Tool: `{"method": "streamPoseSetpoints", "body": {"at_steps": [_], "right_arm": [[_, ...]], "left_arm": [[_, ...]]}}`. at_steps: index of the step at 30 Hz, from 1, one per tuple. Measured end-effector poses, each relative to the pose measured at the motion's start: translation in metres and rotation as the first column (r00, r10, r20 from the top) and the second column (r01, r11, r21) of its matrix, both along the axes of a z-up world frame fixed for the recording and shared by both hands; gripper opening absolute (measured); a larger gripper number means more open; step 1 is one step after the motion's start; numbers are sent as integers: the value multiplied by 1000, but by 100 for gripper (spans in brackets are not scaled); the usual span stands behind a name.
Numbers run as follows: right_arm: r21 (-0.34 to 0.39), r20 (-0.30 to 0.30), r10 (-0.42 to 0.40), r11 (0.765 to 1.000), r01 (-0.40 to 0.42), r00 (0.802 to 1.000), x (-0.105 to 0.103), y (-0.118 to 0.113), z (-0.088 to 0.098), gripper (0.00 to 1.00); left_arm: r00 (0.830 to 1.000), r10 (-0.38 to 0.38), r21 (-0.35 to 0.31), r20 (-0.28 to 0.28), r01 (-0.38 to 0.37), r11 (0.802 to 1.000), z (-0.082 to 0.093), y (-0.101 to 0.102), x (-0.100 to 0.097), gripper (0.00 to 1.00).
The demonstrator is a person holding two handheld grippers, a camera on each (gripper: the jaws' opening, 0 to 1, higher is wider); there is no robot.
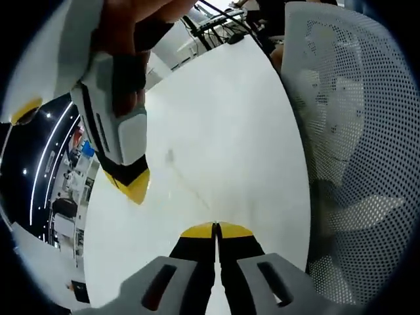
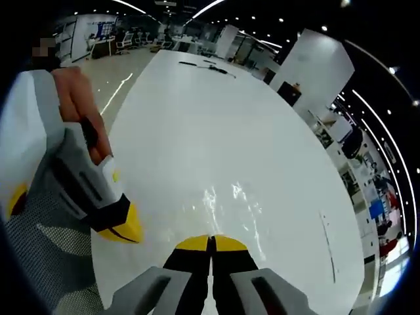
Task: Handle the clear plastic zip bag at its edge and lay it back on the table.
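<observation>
A wide white surface (image 2: 216, 118) runs ahead of me through a big open office, with a white mesh chair (image 1: 354, 131) beside it. The clear plastic zip bag (image 2: 230, 200) lies flat on it just beyond my right fingers (image 2: 211, 241), nearly invisible, showing mostly as wrinkled glints; I cannot tell which way its long axis runs. Past my left fingers (image 1: 216, 228) a faint crease line crosses the surface. Both pairs of fingers are pressed together, holding nothing.
</observation>
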State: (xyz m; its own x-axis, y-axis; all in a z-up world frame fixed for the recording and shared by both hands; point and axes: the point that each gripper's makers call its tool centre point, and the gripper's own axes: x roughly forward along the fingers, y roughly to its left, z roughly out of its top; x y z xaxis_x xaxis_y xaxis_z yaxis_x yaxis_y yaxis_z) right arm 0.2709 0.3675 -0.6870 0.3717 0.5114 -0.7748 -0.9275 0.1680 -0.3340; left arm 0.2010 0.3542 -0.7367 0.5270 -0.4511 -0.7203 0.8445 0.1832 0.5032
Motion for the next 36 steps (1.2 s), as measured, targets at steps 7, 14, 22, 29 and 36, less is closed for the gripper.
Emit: {"method": "streamPoseSetpoints", "body": {"at_steps": [7,14,22,29,36], "right_arm": [[7,15,1,1000,-2,1000,3,3,5,0],[8,20,8,1000,-8,1000,2,5,6,0],[10,19,3,1000,-4,1000,4,6,6,0],[11,16,11,1000,-12,1000,3,8,3,0],[5,8,34,999,-34,999,-4,9,1,0]], "left_arm": [[1000,-1,0,-18,1,1000,-4,0,-2,0],[999,4,0,-33,-5,1000,-8,1,-5,0],[999,7,-2,-33,-7,1000,-6,2,-5,0],[999,13,-2,-32,-13,1000,-8,2,-3,0],[1000,15,7,-16,-15,1000,-5,4,0,0]]}}
